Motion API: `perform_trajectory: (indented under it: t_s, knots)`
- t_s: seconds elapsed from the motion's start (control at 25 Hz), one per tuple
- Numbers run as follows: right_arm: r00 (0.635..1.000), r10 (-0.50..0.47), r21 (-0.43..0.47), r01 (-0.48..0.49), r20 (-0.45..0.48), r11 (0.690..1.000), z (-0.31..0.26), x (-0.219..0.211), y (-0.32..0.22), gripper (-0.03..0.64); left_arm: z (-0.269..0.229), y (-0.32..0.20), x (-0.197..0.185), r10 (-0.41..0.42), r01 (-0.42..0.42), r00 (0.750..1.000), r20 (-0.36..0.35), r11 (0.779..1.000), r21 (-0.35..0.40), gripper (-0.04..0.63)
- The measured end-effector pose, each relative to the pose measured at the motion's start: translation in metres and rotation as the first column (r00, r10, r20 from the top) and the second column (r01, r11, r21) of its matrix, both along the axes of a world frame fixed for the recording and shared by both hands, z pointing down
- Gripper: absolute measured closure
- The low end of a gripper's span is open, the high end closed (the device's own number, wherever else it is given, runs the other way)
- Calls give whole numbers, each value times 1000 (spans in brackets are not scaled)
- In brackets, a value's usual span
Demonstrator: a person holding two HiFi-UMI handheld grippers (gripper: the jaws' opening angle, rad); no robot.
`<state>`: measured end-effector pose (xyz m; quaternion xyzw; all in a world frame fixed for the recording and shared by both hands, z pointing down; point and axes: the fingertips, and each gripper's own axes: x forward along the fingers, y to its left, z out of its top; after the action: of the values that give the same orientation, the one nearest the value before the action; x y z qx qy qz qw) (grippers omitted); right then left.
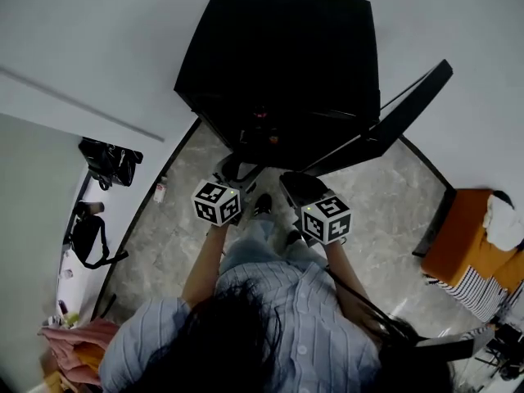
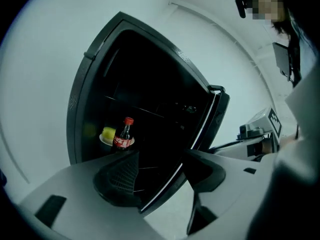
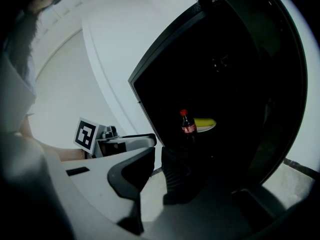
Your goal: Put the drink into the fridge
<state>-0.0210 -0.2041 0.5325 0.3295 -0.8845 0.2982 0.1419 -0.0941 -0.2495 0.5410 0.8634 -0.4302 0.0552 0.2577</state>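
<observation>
A cola bottle (image 2: 123,133) with a red cap stands upright on a shelf inside the open black fridge (image 1: 278,64), next to a white plate (image 2: 106,140) that holds something yellow. The right gripper view shows the same bottle (image 3: 188,124) and plate (image 3: 206,126). My left gripper (image 2: 160,164) hangs in front of the fridge opening, open and empty. My right gripper (image 3: 157,156) is beside it, with only a narrow gap between its jaws and nothing in them. In the head view both the left gripper (image 1: 236,170) and the right gripper (image 1: 301,188) point at the fridge.
The fridge door (image 1: 385,129) swings out to the right, its edge (image 2: 212,119) close to my left gripper. On the marble floor (image 1: 385,203) stands an orange box (image 1: 463,236) at the right. A black bag (image 1: 110,160) lies on the white counter at the left.
</observation>
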Motion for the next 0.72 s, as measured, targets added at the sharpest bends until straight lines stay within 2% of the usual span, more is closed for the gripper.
perform_trajectory:
  t_s: [0.16,0.28,0.48,0.72]
  knots:
    - [1000,-25,16,25,4,1000,-15,13,7,566,-10,14,7,-35,35,999,4,999,-7,322]
    - [999,-38,45,37,17,998,-31,23,8,566,-16,20,13,-55,56,998,35,998,-28,333]
    - [998,-49,74,46,36,996,-46,40,11,566,-35,34,35,-46,46,997,61,999,-1,358]
    - [994,-98,82,93,50,992,-49,49,39,566,-53,64,61,-36,35,998,48,999,22,399]
